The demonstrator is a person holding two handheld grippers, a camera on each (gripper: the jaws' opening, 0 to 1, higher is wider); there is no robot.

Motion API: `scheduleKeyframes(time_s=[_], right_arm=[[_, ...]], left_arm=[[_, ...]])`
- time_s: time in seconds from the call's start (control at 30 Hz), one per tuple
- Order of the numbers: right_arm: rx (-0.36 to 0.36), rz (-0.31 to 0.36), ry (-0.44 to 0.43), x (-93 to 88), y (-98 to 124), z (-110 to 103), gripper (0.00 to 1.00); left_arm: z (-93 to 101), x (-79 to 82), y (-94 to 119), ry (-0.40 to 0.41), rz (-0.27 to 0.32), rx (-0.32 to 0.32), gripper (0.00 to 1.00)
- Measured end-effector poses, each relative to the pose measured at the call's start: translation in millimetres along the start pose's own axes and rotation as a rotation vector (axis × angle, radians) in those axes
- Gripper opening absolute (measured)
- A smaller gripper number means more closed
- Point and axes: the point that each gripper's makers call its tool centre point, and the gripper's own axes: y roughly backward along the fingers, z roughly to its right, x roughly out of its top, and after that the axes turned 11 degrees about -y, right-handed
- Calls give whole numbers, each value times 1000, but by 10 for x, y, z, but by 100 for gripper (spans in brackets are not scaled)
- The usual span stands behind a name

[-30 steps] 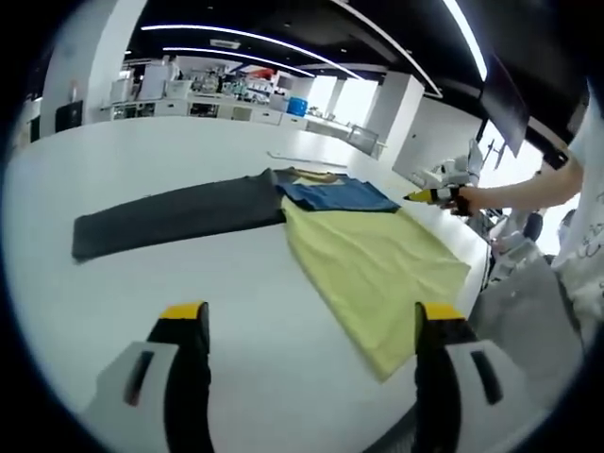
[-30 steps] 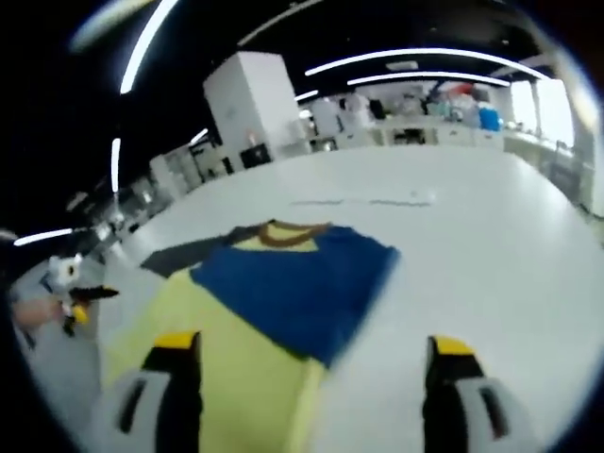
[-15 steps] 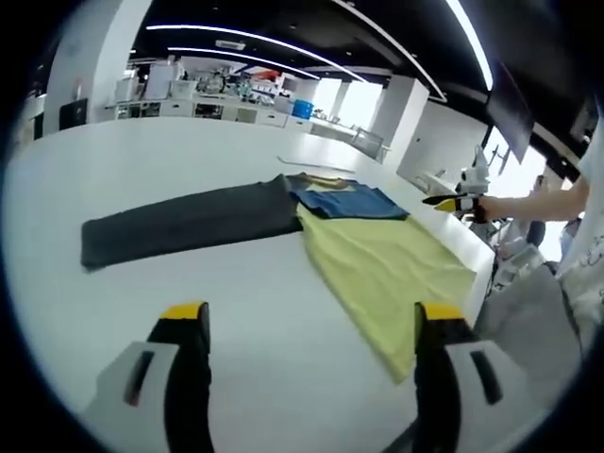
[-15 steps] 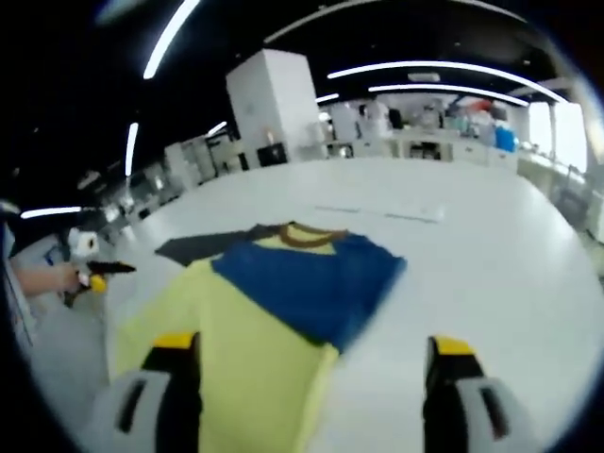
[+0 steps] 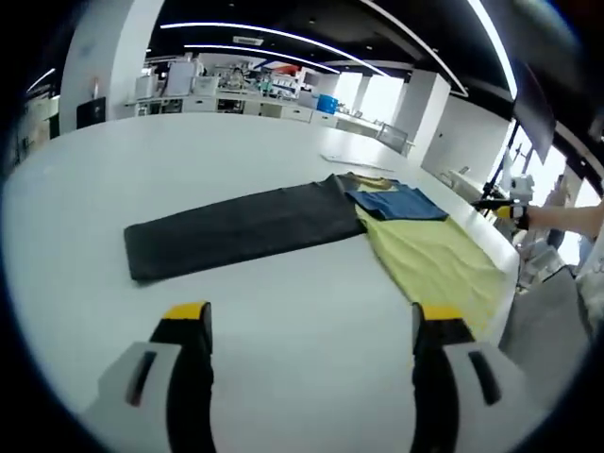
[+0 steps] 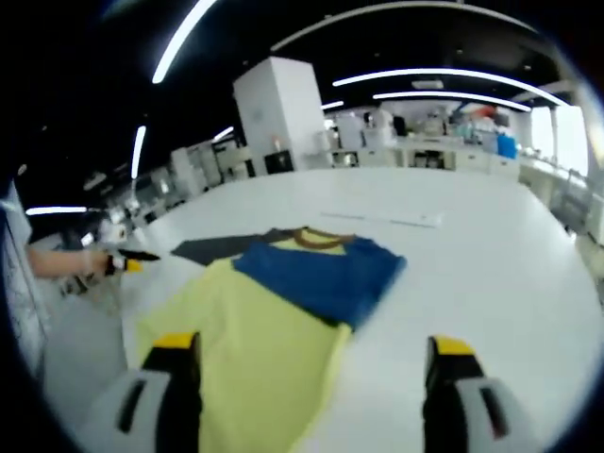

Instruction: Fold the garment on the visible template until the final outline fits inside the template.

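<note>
A yellow garment (image 5: 439, 269) with a blue upper part (image 5: 401, 201) and a brown collar lies flat on the white table (image 5: 283, 330). A long dark grey cloth (image 5: 236, 226) lies beside it, touching it near the collar. My left gripper (image 5: 310, 321) hovers open over bare table, well short of both. The right gripper (image 5: 498, 209), in a person's hand, shows at the far right past the garment. In the right gripper view, my right gripper (image 6: 311, 349) stands open above the yellow garment (image 6: 250, 330), with its blue part (image 6: 321, 274) ahead. The left gripper (image 6: 127, 260) shows at the left.
The table (image 6: 491, 283) is wide and white, with thin pale marks (image 6: 377, 219) beyond the collar. Its edge runs close along the garment's far side (image 5: 505, 283). Benches, a white pillar (image 6: 278, 113) and shelves stand far behind.
Both views have shifted with the hands: the left gripper view now centres on the grey cloth, and the right gripper view sits a little farther back. The garment lies as before.
</note>
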Motion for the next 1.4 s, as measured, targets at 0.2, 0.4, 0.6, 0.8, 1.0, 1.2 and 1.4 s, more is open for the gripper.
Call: scheduleKeyframes(time_s=[0.2, 0.4, 0.6, 0.8, 1.0, 1.2, 1.4], right_arm=[[-4, 2, -29, -86, 76, -1, 99], [-17, 27, -49, -73, 261, 7, 99], [-41, 30, -66, -133, 411, 34, 99], [-66, 30, -90, -198, 515, 92, 99], [-88, 32, -110, -250, 593, 76, 99], [-105, 31, -127, -316, 658, 69, 99], [-108, 28, -137, -358, 673, 66, 98]], left_arm=[[-529, 11, 21, 102, 32, 159, 81], [-745, -72, -23, 139, 13, 202, 76], [-952, -109, -79, 182, 1, 230, 68], [-1103, -153, -109, 254, 20, 297, 51], [-1262, -195, -107, 310, 48, 401, 27], [-1326, -236, -75, 366, 71, 446, 11], [-1324, -226, -64, 377, 69, 463, 5]])
